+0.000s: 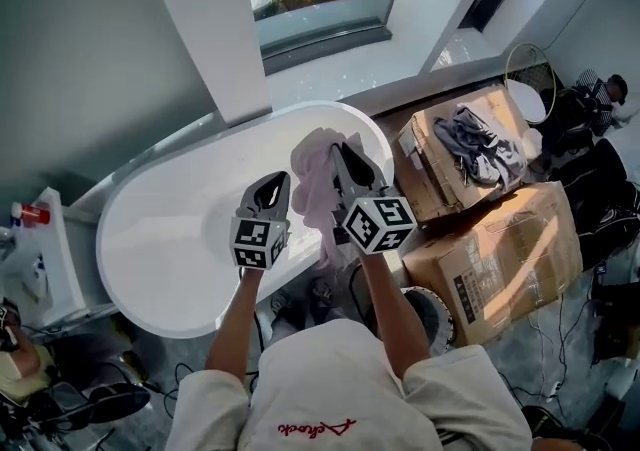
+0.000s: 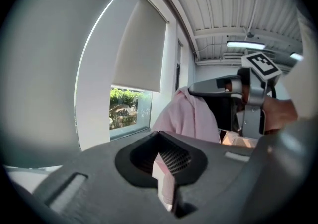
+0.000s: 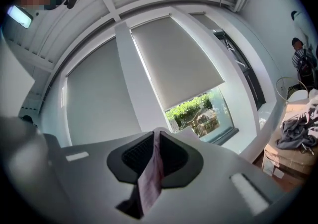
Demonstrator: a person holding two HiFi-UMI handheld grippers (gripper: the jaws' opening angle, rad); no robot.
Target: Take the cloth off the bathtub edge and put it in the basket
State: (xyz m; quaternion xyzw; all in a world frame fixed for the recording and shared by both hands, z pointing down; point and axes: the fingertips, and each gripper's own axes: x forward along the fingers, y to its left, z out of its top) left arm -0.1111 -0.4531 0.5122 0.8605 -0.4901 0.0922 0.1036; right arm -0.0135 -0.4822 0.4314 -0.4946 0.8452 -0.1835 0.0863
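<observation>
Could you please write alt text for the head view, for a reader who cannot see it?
Seen from above, a person holds a pink cloth up over a white bathtub, with the left gripper and right gripper both shut on it. Cardboard boxes topped with grey clothes stand to the right.
</observation>
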